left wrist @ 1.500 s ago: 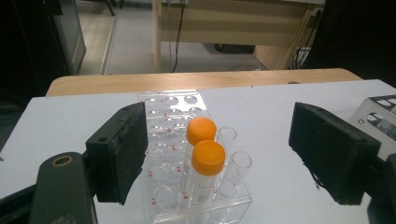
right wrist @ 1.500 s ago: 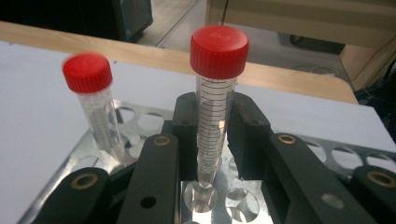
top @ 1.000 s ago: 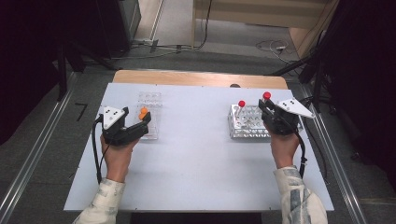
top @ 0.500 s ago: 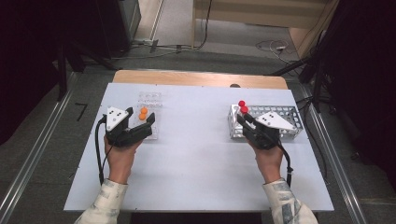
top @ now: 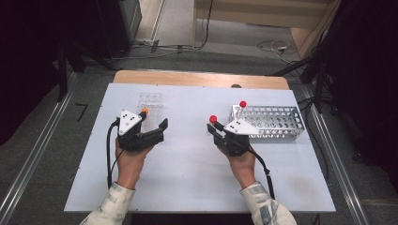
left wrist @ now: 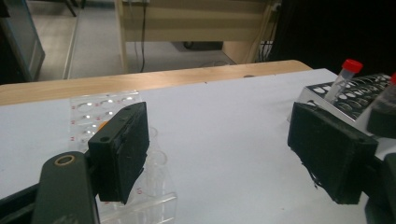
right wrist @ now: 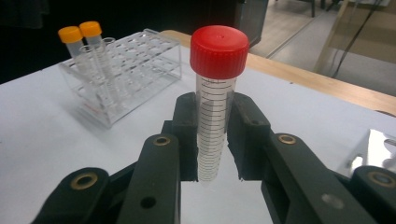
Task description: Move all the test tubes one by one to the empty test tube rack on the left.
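**Right tongs grip red-capped tube over white table**

The right gripper (right wrist: 212, 140) pinches a clear, graduated red-capped tube (right wrist: 215, 93) between its two black jaws, which press against the tube's sides below the cap. The tube stands upright in the grip, its tapered tip hanging free above the white table (top: 187, 178). In the high view the right gripper (top: 217, 131) is held over the table's middle, just left of the metal rack (top: 277, 123), with the tube's red cap (top: 213, 119) showing above the jaws. A second red-capped tube (top: 242, 106) stands tilted in the near-left corner of that rack. The left gripper (top: 157, 131) sits at the table's left side with its jaws spread wide and nothing between them, just beside the clear plastic rack (top: 151, 105). That clear rack (right wrist: 119, 74) holds two orange-capped tubes (right wrist: 79, 35) side by side at one end. A person's hands and pale sleeves enter from the near edge.
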### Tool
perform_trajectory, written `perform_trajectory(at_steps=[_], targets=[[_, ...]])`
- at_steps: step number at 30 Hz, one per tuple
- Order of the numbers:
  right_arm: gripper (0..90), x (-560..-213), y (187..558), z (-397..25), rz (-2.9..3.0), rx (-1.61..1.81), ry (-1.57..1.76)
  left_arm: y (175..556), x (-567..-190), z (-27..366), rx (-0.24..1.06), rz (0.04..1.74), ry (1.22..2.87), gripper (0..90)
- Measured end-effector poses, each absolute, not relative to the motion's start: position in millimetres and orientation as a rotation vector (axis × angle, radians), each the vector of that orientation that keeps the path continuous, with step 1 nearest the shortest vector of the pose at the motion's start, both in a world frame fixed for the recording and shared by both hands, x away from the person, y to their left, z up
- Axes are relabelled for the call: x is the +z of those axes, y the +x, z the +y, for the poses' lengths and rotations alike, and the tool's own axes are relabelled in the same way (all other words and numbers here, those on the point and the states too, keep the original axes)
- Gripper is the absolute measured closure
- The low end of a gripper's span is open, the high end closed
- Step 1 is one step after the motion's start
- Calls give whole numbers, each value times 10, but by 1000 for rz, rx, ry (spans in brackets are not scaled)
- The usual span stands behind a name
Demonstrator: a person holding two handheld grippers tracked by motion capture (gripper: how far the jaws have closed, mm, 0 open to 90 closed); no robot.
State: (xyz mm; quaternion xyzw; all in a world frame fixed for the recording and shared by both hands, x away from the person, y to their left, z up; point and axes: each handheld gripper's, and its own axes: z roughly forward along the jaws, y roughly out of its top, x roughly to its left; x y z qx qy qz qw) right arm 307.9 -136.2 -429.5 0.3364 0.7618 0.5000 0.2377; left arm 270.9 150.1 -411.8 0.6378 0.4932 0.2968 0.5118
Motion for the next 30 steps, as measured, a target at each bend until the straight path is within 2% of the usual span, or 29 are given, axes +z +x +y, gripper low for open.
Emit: perform_trajectory(at_steps=[12,16,20,27,30], targets=[[708,-4384,3039,-1070,2154,1362,861,2678,-4156,1302,619,1130,1578,231],[708,-4403,3015,-974,2178,1360,833,2649,-4150,1226,605,1095,1597,261],[708,-4420,2987,-860,2202,1362,809,2625,-4152,1165,585,1056,1625,309],[708,-4423,2933,-684,2232,1373,766,2594,-4157,1132,588,1001,1654,487],[708,-4409,2919,-643,2238,1379,753,2585,-4159,1124,595,982,1669,536]])
